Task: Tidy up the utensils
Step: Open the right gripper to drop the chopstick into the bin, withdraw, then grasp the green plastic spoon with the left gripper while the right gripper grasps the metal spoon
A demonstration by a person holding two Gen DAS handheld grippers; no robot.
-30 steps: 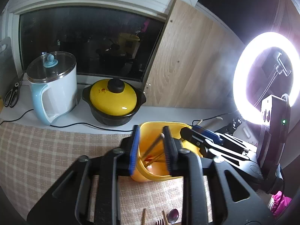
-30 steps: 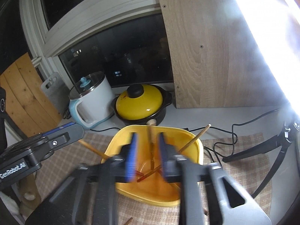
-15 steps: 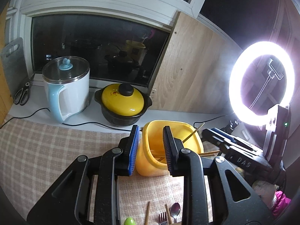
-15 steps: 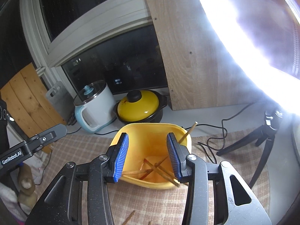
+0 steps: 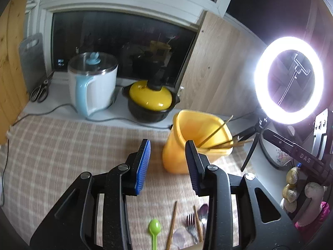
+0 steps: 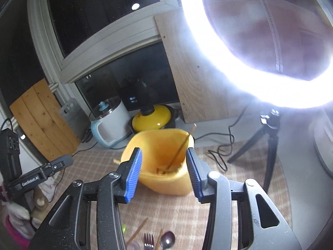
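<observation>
- My yellow utensil holder [image 5: 183,145] stands upright on the checked tablecloth [image 5: 62,145], with several wooden chopsticks [image 5: 216,131] leaning inside.
- My left gripper [image 5: 168,166] is opening, with nothing between its pads.
- My right gripper [image 6: 164,173] is opening too, also empty.
- Nearer me lie a green spoon [image 5: 154,229], a fork [image 5: 190,223], a metal spoon [image 5: 203,211] and what look like loose chopsticks [image 5: 172,223].

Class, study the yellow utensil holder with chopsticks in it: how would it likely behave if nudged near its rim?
The yellow holder looks tall over a narrower base, so it may tip. It seems thin plastic holding only chopsticks, so probably light and apt to slide on the checked cloth. The leaning chopsticks would likely shift.
</observation>
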